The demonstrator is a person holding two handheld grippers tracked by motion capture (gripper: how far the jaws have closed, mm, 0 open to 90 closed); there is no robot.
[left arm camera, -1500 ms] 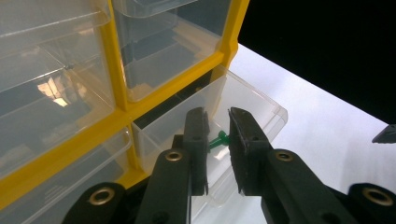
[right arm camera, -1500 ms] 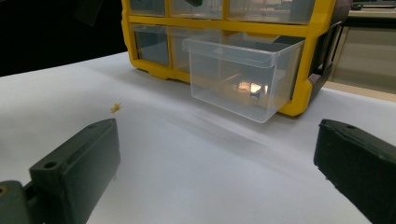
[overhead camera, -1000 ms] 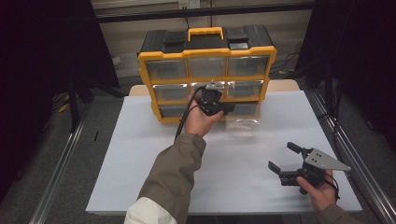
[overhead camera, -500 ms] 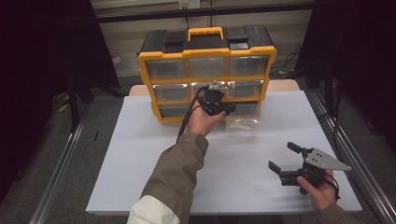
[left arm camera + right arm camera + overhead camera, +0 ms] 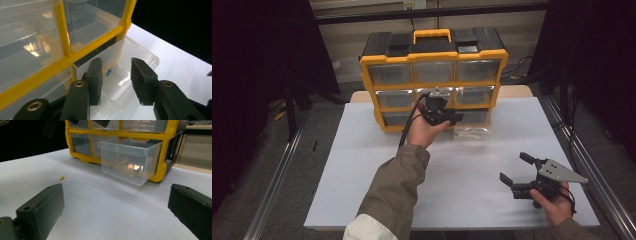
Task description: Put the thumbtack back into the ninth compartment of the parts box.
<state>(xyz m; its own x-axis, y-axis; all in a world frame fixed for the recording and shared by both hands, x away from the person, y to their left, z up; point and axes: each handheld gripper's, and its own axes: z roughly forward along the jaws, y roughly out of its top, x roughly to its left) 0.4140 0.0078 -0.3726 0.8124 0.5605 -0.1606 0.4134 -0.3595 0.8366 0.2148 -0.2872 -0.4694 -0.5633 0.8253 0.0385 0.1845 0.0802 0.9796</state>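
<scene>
A yellow and black organizer [image 5: 434, 75] with clear drawers stands at the back of the white table [image 5: 362, 165]. Its bottom right drawer [image 5: 472, 132] [image 5: 140, 53] [image 5: 130, 160] is pulled out. My left gripper [image 5: 451, 119] [image 5: 116, 65] hovers over that drawer, tips pointing down into it. Its jaws have just been opening, and nothing sits between the pads. A small blue pin [image 5: 108, 72] lies on the drawer's floor below them. My right gripper [image 5: 516, 167] [image 5: 116, 188] rests low at the front right, open wide and empty, facing the drawer.
A tiny yellow piece [image 5: 61, 178] lies loose on the table left of the pulled-out drawer. The organizer's other drawers are pushed in. Metal rails [image 5: 277, 180] run along both sides of the table, with dark floor beyond them.
The left hand stays over the pulled-out drawer, hardly shifted. The right gripper has not moved.
</scene>
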